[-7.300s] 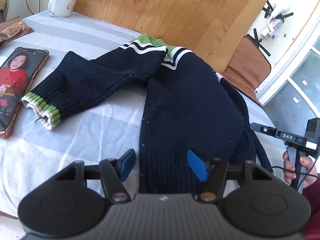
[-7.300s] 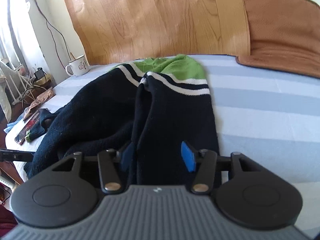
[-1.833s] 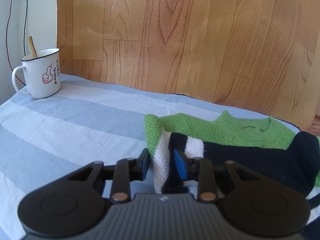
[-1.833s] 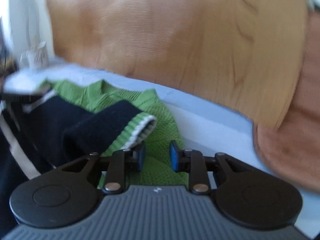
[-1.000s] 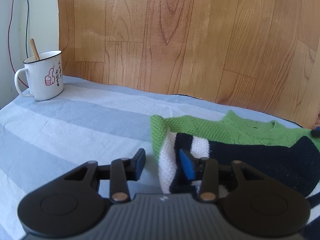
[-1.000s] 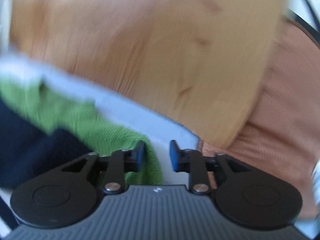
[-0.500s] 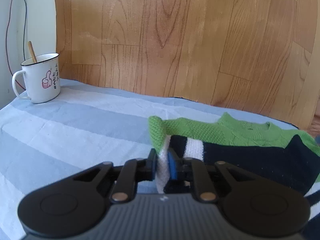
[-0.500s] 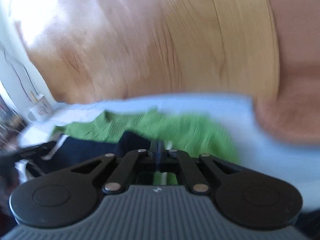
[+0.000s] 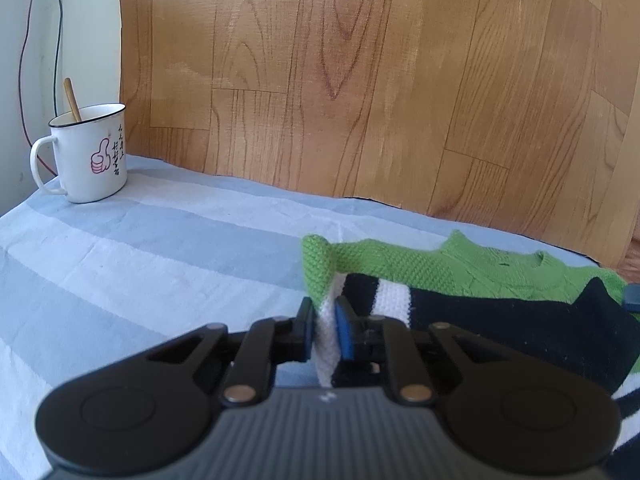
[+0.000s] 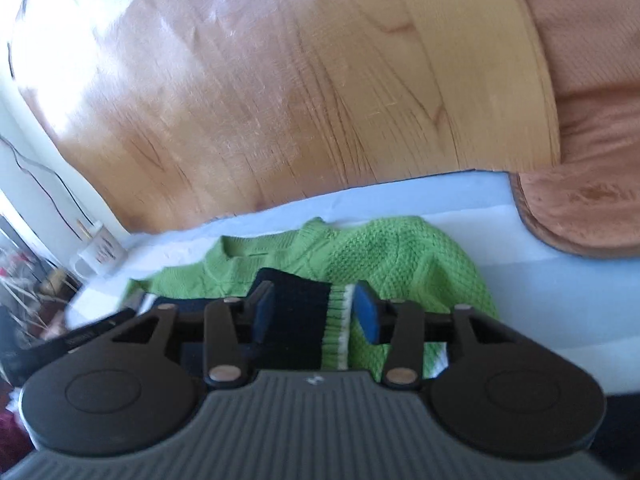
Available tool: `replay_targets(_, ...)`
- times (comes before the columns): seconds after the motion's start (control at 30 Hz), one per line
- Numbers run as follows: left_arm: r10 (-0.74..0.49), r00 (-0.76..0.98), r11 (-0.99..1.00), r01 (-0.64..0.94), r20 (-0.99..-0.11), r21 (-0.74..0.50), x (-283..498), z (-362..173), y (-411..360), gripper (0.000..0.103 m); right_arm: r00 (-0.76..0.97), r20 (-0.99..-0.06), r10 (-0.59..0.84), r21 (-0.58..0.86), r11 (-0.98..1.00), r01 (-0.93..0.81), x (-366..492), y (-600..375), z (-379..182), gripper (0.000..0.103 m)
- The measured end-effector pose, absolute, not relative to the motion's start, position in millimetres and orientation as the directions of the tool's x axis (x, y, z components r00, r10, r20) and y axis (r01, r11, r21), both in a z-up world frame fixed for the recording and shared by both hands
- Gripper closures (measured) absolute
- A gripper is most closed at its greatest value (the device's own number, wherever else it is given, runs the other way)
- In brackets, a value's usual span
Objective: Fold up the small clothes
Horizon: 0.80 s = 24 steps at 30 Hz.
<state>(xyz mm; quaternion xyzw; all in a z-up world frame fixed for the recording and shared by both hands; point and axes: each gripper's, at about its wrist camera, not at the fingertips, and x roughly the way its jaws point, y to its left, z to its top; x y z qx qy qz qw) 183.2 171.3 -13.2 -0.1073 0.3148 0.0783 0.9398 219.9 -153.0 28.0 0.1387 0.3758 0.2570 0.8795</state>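
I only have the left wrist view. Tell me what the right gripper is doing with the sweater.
Observer: The right gripper has its jaws opening, with the sleeve cuff lying between them, not pinched.
Operator: Report what lies past the sweater on that side.
Observer: A brown cushion rests on the striped sheet, beside the sweater's green shoulder.
Operator: Confirm the left gripper from over there.
Observer: Only a dark, blurred part of it shows at the frame's left edge; its grip is not visible from that side. Your own view shows the left gripper shut on the sweater's white-striped edge.
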Motion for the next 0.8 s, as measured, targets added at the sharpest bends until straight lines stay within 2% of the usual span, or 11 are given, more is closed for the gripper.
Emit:
replay_targets(0.07,0.079,0.789,0.964,-0.216,-0.609,-0.155,183.1,-13.4,171.5,0.091,0.560,-0.626,0.543,0.435,0.839,-0.327,229.1,-146.2,16.8,0.054)
replay_targets(0.13,0.077,0.789,0.964,-0.215,-0.609,-0.157,183.2,-13.4,172.0,0.091,0.581,-0.618,0.530,0.409,0.847,-0.338,230.3,-138.5,14.7,0.053)
replay_targets(0.17,0.077,0.789,0.964,-0.215,-0.609,-0.157,183.3,-13.4,172.0,0.091,0.589,-0.623,0.515,0.372,0.857,-0.356,225.5,-134.3,17.2,0.063)
replay_targets(0.2,0.076,0.790,0.964,-0.214,-0.609,-0.156,183.5,-13.4,172.1,0.091,0.591,-0.622,0.513,0.344,0.858,-0.382,220.2,-130.8,19.3,0.099)
replay_targets(0.3,0.079,0.793,0.965,-0.214,-0.605,-0.154,182.6,-12.8,172.0,0.091,0.638,-0.601,0.481,0.254,0.872,-0.418,205.5,-126.9,26.2,0.099)
replay_targets(0.43,0.081,0.802,0.965,-0.212,-0.591,-0.154,180.5,-12.2,171.6,0.091,0.788,-0.527,0.316,0.084,0.943,-0.322,209.2,-143.6,42.2,0.099)
replay_targets(0.57,0.103,0.783,0.965,-0.228,-0.613,-0.129,184.4,-14.4,170.5,0.091,0.806,-0.576,0.135,-0.142,0.955,-0.262,223.3,-142.4,18.8,0.100)
replay_targets(0.6,0.104,0.782,0.965,-0.229,-0.614,-0.128,184.5,-14.4,170.6,0.089,0.777,-0.617,0.125,-0.137,0.955,-0.262,227.0,-145.7,10.2,0.100)
replay_targets(0.7,0.119,0.776,0.963,-0.242,-0.619,-0.118,184.8,-13.9,169.9,0.081,0.794,-0.585,0.166,-0.036,0.972,-0.230,219.0,-160.5,16.4,0.095)
replay_targets(0.8,0.130,0.771,0.961,-0.253,-0.623,-0.113,185.4,-13.4,170.8,0.069,0.811,-0.532,0.243,0.092,0.969,-0.230,203.5,-173.4,34.4,0.092)
